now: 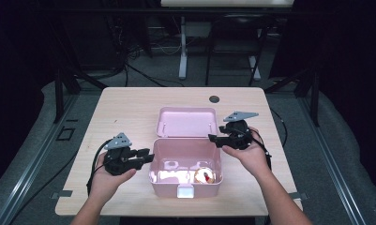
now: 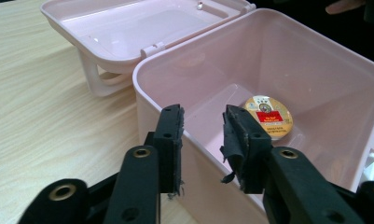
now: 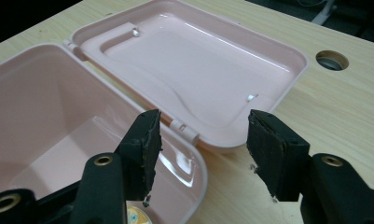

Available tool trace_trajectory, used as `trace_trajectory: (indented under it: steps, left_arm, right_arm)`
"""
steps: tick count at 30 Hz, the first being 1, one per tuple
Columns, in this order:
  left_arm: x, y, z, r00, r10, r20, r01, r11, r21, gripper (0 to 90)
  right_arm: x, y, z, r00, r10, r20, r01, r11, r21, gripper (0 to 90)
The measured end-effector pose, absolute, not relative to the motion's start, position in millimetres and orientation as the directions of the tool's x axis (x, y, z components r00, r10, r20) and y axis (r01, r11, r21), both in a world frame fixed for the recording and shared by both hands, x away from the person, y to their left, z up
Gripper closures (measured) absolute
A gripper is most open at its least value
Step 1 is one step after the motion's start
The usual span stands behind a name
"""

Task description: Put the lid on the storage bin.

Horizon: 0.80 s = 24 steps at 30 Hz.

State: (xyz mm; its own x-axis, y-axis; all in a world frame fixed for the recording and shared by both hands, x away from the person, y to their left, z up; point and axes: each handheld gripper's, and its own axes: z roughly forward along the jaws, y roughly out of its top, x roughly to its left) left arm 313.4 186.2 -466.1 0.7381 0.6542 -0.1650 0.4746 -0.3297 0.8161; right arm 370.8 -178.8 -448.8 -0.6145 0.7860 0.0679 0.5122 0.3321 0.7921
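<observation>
A pink plastic box (image 1: 185, 183) stands open in the middle of the table, its lid (image 1: 188, 122) laid flat behind it on the hinge. Inside at the front right lies a round tin (image 1: 204, 176) with a red label (image 2: 268, 116). My left gripper (image 1: 148, 156) is at the box's left wall (image 2: 152, 79); its jaws (image 2: 203, 116) straddle the rim, one outside and one inside, with gaps to the wall. My right gripper (image 1: 213, 138) is open at the back right corner (image 3: 194, 163), near the hinge and the lid (image 3: 198, 60).
The wooden table (image 1: 129, 108) has a round cable hole (image 1: 214, 99) behind the lid. A white latch (image 1: 185, 191) sits on the box's front wall. Bare tabletop lies left and right of the box. Stands and cables crowd the floor beyond the far edge.
</observation>
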Motion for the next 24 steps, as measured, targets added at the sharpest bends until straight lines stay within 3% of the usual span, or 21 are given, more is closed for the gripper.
trace_trajectory:
  steps: [9,24]
  left_arm:
    - [313,184,-468,0.743,0.652,-0.150,0.474,-0.355,0.806,79.2]
    - [313,182,-471,0.737,0.658,-0.153,0.486,-0.360,0.796,81.7]
  right_arm:
    - [386,-174,-446,-0.589,0.807,0.038,0.520,0.343,0.782,47.4]
    - [409,-173,-444,-0.521,0.853,0.017,0.546,0.318,0.775,52.5]
